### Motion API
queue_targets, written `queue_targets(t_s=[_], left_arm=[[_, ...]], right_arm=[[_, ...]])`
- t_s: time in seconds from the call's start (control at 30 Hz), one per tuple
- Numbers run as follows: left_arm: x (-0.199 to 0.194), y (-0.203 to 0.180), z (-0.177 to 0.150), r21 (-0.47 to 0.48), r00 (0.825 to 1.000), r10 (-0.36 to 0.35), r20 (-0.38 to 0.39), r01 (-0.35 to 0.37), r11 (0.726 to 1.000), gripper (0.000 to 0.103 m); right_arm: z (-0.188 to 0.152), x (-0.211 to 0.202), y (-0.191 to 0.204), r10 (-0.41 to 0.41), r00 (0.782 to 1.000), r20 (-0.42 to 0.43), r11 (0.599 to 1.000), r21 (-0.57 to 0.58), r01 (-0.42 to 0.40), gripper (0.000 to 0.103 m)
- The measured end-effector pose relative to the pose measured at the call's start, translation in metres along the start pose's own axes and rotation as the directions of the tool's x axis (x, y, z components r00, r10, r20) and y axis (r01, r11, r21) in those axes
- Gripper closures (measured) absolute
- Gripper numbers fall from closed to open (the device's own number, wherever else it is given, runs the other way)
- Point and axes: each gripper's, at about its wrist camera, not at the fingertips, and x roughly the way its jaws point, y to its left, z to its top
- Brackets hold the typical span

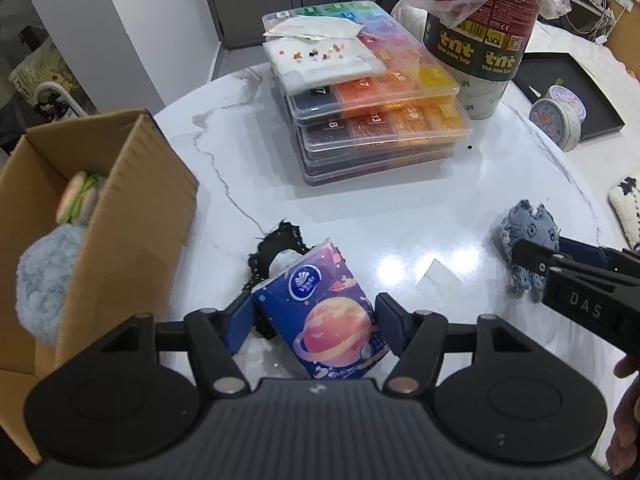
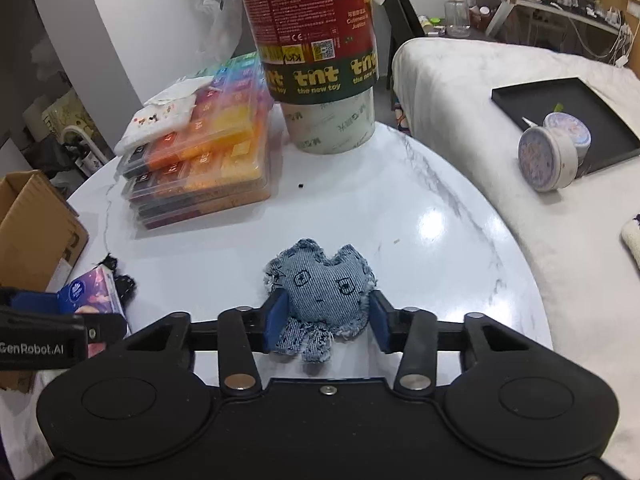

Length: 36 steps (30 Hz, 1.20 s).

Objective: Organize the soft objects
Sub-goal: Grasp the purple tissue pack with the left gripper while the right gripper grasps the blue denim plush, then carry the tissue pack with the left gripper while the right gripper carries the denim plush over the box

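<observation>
Left wrist view first: at nine o'clock we see a cardboard box standing open, with a fluffy grey-blue plush bulging over its near edge and a burger-like soft toy deeper inside. At six o'clock our left gripper has its blue pads pressed on both sides of a tissue pack printed with a planet, which lies partly over a black frayed fabric piece on the white marble table. At twelve o'clock a stack of clear bead cases stands beside a tall red toy canister. At three o'clock the other tool reaches a denim plush. Right wrist view: the tissue pack shows at nine o'clock, and at six o'clock our right gripper pinches the denim plush by its sides, the toy resting face-up on the table. A black tray lies at two o'clock.
</observation>
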Motion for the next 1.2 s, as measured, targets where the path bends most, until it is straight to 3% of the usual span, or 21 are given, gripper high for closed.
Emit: queue_targets(t_s=[0.27,0.33,0.53,0.83,1.2], left_arm=[[-0.016,0.004,-0.002,0.007,1.0,0.011,0.013,-0.011,1.0,0.057],[-0.02,0.005,-0.002,0.01,1.0,0.01,0.017,-0.01,1.0,0.065],[-0.032,0.005,-0.006,0.023,0.999,-0.019,0.031,0.018,1.0,0.075],[-0.063,0.017,-0.01,0.037,0.995,-0.068,0.07,0.066,0.997,0.079],[-0.108,0.043,-0.013,0.051,0.981,-0.156,0.116,0.151,0.987,0.08]], right_arm=[[-0.01,-0.014,0.009,-0.018,0.998,-0.062,1.0,0.024,0.019,0.068],[-0.015,-0.019,0.012,-0.022,0.997,-0.074,0.999,0.029,0.025,0.068],[-0.024,-0.037,0.017,-0.025,0.997,-0.074,0.999,0.046,0.028,0.068],[-0.026,-0.079,0.027,0.015,1.0,-0.021,0.995,0.101,-0.012,0.068],[-0.019,-0.122,0.057,0.009,0.999,0.054,0.999,0.049,-0.011,0.068]])
